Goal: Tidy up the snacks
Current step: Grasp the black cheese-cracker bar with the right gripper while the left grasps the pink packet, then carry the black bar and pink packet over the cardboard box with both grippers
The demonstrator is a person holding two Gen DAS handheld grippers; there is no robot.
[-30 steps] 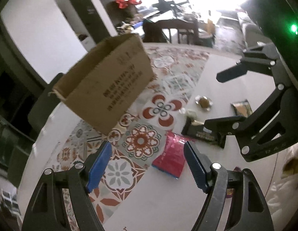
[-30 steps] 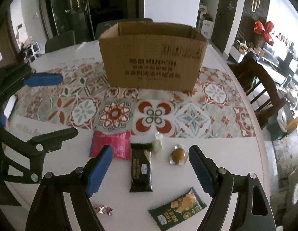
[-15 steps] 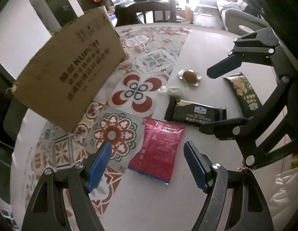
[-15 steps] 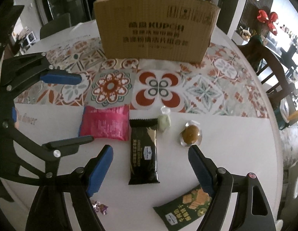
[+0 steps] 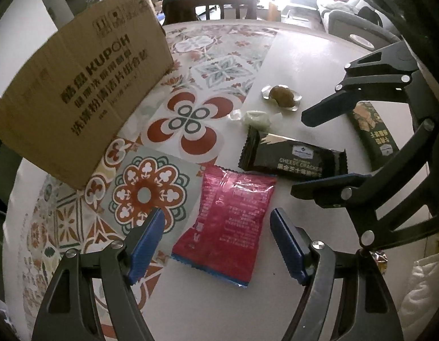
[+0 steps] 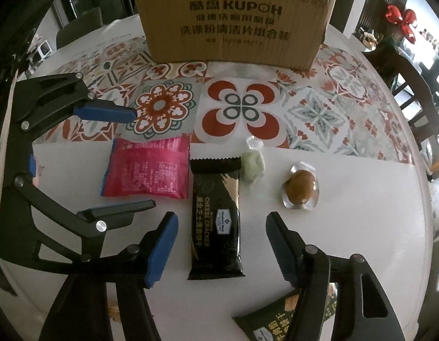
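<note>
— Black cracker bar (image 6: 216, 221)?
— On the white table (image 6: 347, 227), now between the right gripper (image 6: 219, 244)'s spread, closing, untouching fingers.
— Pink packet (image 5: 228, 224)?
— Larger than before, under the left gripper (image 5: 216, 241), fingers apart.
— Obscured?
— Green packet (image 6: 279, 324), cut off; box (image 6: 233, 20) top too.

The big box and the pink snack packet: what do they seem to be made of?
The box looks like plain brown corrugated cardboard with a matte surface: faint vertical ribs show through its wall, and the print on it is dark. The pink snack packet looks like thin glossy plastic film, perhaps foil-lined: it wrinkles, catches light, and has crimped end seals.
</note>
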